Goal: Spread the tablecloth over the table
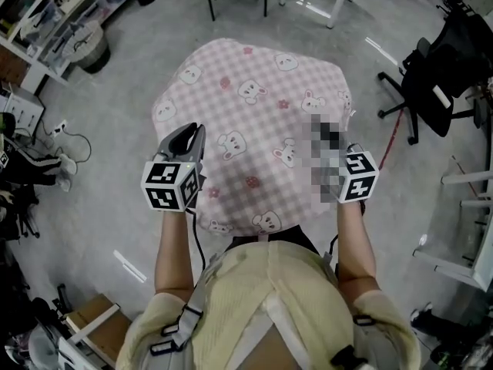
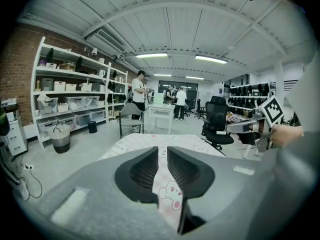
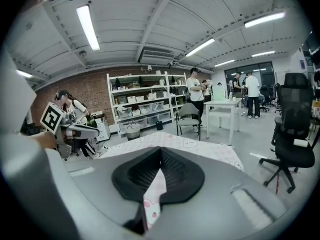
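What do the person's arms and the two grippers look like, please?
The left gripper and right gripper have grey bodies with ribbed black pads. Each carries a white cube with black square markers. A black cable trails from the left one. The person wears a pale yellow short-sleeved top under grey straps.

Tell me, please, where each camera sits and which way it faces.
Head view: on the person's head, steeply down onto the pink checked bunny-print tablecloth; both forearms and left gripper show.
Left gripper view: on that gripper, across the tablecloth towards white shelves; own jaws pinch it.
Right gripper view: on the right gripper, towards a white table; jaws shut on the tablecloth.
Both gripper views share the tablecloth.
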The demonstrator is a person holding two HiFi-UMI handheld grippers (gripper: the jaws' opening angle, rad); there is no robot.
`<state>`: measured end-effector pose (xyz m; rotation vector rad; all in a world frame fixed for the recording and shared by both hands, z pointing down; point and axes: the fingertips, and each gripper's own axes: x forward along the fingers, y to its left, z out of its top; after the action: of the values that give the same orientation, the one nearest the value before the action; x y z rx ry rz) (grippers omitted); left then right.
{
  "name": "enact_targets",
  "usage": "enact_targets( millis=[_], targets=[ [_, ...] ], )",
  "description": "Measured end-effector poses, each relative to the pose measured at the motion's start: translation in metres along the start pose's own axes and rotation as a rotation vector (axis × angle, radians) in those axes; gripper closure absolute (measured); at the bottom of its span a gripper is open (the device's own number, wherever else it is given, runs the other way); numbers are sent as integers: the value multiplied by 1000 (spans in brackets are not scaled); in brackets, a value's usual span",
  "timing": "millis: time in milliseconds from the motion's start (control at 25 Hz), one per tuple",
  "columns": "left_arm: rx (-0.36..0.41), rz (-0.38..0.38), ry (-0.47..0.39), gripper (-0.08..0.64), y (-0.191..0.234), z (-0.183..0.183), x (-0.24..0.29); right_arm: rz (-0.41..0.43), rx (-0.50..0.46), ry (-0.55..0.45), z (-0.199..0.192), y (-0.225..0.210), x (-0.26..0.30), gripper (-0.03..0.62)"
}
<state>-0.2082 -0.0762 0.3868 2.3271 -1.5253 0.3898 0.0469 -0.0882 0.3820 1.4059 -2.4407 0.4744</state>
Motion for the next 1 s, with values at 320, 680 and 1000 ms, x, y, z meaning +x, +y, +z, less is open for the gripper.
enact_targets(
  millis=[320, 680, 1000],
  targets=[
    [-23, -7, 34, 512, -4, -25, -12, -19, -14, 32, -17, 17, -6, 589],
    [-42, -16, 49, 514, -4, -40, -20, -24, 16, 61, -34, 27, -6, 588],
    [-57, -24, 60, 514, -1, -49, -22, -7, 0, 82, -38, 43, -3, 589]
  ],
)
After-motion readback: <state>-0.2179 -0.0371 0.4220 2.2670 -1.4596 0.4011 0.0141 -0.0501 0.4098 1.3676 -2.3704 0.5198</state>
